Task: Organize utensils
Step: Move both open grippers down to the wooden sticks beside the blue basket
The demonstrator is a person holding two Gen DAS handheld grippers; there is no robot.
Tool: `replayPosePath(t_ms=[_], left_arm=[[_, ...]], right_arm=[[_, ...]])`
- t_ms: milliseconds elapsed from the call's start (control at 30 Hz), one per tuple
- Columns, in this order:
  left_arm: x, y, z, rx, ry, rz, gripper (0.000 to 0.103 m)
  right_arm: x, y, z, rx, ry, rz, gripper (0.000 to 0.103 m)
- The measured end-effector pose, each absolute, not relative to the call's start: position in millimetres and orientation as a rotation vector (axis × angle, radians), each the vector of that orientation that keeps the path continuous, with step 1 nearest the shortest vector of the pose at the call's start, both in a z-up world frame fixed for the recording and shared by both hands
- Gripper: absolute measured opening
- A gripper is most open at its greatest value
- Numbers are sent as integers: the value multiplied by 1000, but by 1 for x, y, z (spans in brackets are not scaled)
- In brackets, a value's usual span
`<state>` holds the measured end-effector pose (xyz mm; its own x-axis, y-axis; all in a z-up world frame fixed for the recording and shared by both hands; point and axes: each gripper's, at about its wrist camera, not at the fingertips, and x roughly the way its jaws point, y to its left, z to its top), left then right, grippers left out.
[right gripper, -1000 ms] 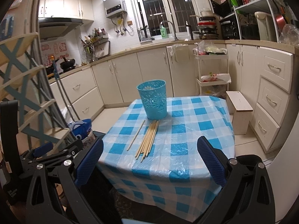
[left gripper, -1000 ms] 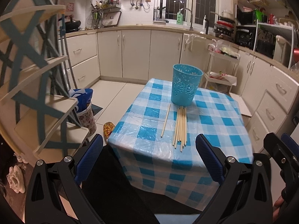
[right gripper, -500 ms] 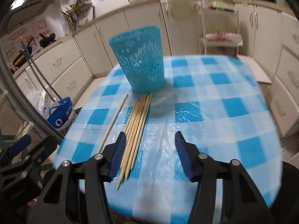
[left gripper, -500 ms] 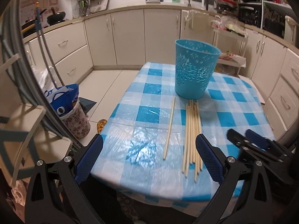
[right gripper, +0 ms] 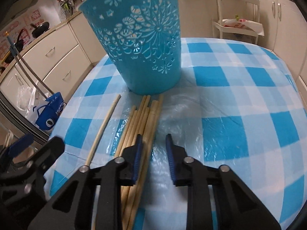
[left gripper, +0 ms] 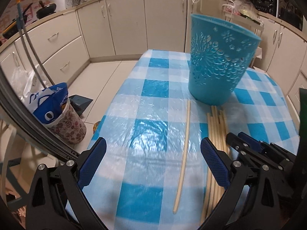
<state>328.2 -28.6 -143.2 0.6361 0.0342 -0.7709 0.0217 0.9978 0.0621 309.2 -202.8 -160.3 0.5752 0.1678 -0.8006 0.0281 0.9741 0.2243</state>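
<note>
A blue perforated bin (left gripper: 218, 61) stands upright on the checked table; it also shows in the right wrist view (right gripper: 142, 44). A bundle of wooden chopsticks (right gripper: 142, 126) lies just in front of it, also seen in the left wrist view (left gripper: 216, 130). A single chopstick (left gripper: 183, 145) lies apart to the left, also in the right wrist view (right gripper: 103, 128). My left gripper (left gripper: 153, 163) is wide open above the single chopstick. My right gripper (right gripper: 153, 149) is narrowly open over the bundle's right edge, holding nothing; it shows in the left wrist view (left gripper: 247, 145).
The blue-and-white checked table (right gripper: 239, 99) is covered in plastic film. A floral waste bin with a blue bag (left gripper: 57, 115) stands on the floor at the left. Kitchen cabinets (left gripper: 134, 23) run behind. A white trolley (right gripper: 236, 25) stands at the back right.
Both grippers have moved forward and down toward the chopsticks. The right gripper's jaws have narrowed a lot. The left gripper stays wide open.
</note>
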Motion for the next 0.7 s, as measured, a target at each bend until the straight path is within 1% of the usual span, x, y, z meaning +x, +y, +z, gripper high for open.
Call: replayPosePath(t_ms=[33, 167, 200, 233, 267, 333, 367, 433, 467, 533, 567, 633, 700], left_arm=[[335, -30, -146, 72, 887, 2, 94], [356, -41, -153, 100, 899, -24, 89], [361, -44, -155, 107, 901, -29, 87], [366, -48, -157, 116, 905, -40, 84], [370, -52, -159, 122, 908, -48, 82], [378, -61, -165, 144, 920, -64, 73], [383, -66, -167, 159, 925, -69, 70], [390, -71, -173, 170, 938, -82, 59], [393, -73, -175, 173, 948, -84, 56], [397, -76, -179, 177, 957, -92, 41], [399, -78, -182, 179, 971, -98, 38], [400, -78, -184, 162, 971, -133, 23], [402, -81, -185, 163, 976, -148, 18]], right_arm=[[311, -203, -161, 217, 952, 97, 13], [314, -203, -160, 175, 957, 131, 10], [315, -205, -159, 165, 956, 140, 9], [314, -206, -158, 161, 957, 145, 2], [315, -210, -158, 166, 965, 157, 2], [316, -220, -158, 178, 974, 166, 2], [314, -223, -157, 181, 974, 170, 2], [315, -229, -157, 188, 979, 178, 2], [316, -233, -157, 202, 987, 188, 2], [318, -235, -157, 225, 1005, 204, 2], [320, -236, -158, 228, 1012, 203, 2], [324, -235, -159, 232, 1025, 197, 2], [329, -234, -159, 226, 1021, 194, 2]])
